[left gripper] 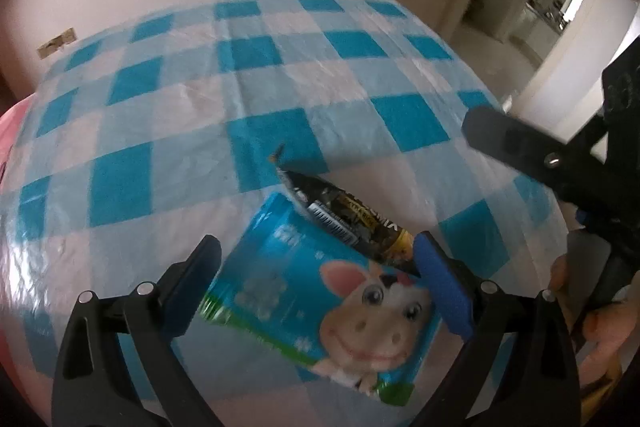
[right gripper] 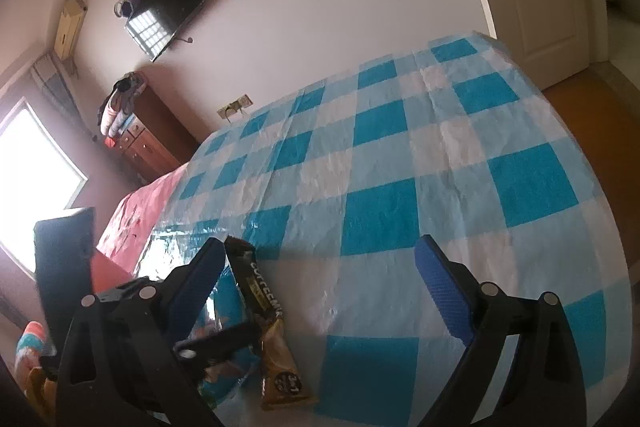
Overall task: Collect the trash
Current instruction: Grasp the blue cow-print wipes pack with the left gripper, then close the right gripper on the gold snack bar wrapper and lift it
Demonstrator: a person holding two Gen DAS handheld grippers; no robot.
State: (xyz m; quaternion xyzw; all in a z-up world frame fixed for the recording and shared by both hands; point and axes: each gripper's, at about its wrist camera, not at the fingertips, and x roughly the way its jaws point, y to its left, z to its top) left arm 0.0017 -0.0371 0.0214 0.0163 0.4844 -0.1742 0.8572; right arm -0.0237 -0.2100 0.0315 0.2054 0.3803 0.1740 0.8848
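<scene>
Left wrist view: the checked tablecloth (left gripper: pixel 280 75) fills the frame. On it the left gripper (left gripper: pixel 316 271) stands with jaws apart, straddling a blue milk carton (left gripper: pixel 320 291) lying flat, contact not discernible. A dark snack wrapper (left gripper: pixel 348 219) rests across the carton's far edge. The right gripper's finger (left gripper: pixel 508 143) hovers right of the carton. Right wrist view: right gripper (right gripper: pixel 320 271) open and empty, wrapper (right gripper: pixel 272 331) near its left finger; wall television (right gripper: pixel 168 7) appears only here.
</scene>
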